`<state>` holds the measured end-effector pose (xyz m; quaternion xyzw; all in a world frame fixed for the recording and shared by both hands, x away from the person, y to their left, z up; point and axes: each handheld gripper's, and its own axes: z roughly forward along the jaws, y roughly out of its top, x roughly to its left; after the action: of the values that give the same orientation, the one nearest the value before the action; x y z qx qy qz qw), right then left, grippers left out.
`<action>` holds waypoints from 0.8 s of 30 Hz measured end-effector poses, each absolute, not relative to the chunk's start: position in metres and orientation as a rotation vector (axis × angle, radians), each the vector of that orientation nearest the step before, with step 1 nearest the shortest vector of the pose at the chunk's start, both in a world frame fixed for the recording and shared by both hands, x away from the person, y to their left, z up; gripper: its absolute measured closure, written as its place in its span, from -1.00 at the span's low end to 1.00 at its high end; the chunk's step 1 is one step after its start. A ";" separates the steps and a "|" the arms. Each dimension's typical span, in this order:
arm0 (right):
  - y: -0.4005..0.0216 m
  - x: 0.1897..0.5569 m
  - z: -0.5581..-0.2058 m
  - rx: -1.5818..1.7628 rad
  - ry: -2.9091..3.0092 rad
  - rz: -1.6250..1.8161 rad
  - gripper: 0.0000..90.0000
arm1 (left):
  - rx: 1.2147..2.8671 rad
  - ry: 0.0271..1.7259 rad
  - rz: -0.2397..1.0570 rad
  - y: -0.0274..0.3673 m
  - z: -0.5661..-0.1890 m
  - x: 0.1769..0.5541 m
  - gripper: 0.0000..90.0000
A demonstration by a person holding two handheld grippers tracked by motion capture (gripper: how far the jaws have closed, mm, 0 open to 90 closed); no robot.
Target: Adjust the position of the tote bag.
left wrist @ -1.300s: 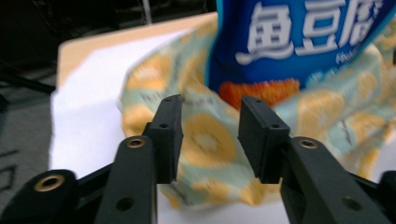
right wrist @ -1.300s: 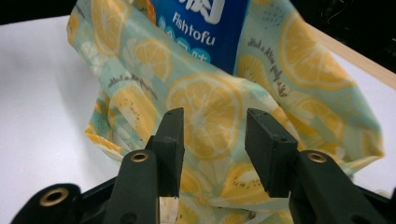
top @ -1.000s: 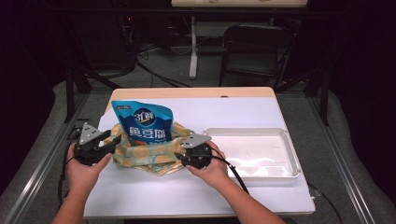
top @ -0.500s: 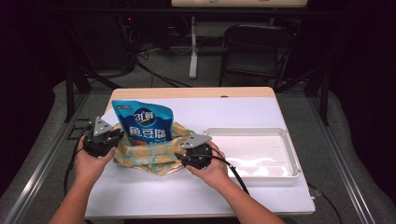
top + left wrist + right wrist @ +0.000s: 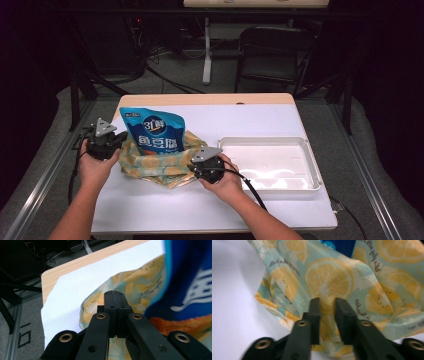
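Note:
A lemon-print cloth bag (image 5: 155, 162) lies on the white-covered table (image 5: 240, 120) with a blue snack packet (image 5: 157, 132) standing out of its far opening. My left gripper (image 5: 121, 140) is at the bag's left rim. Its jaws have just been closing and now stand pressed together (image 5: 113, 293) at the edge of the cloth (image 5: 135, 287), beside the packet (image 5: 192, 277). My right gripper (image 5: 192, 167) is at the bag's near right corner. Its jaws (image 5: 327, 302) have just been closing too and pinch a fold of the cloth (image 5: 329, 277) between them.
A white plastic tray (image 5: 265, 141) sits on the right half of the table, close to my right hand. A wooden strip (image 5: 200, 99) shows at the table's far edge. Behind the table stand a black chair (image 5: 272, 45) and cables on the floor.
My left hand has moved up and in to the bag's left rim, and its jaws have shut. The right gripper's jaws have narrowed on the cloth while that hand kept its place.

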<state>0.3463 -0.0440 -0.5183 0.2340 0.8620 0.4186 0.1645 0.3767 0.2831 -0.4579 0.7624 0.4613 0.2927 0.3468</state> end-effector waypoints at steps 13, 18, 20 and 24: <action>-0.049 0.338 -0.523 0.630 2.520 1.149 1.00 | 1.979 1.292 0.710 0.289 -0.471 0.412 1.00; -0.054 0.333 -0.524 0.631 2.525 1.131 1.00 | 2.019 1.310 0.685 0.286 -0.481 0.423 1.00; -0.056 0.332 -0.525 0.640 2.525 1.126 1.00 | 2.022 1.320 0.679 0.285 -0.484 0.426 1.00; -0.060 0.331 -0.526 0.645 2.528 1.127 1.00 | 2.023 1.335 0.660 0.283 -0.488 0.430 1.00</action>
<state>0.3312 -0.0596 -0.5256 0.2244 0.8795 0.3922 0.1492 0.4304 0.2834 -0.4882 0.7657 0.5054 0.2498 0.3097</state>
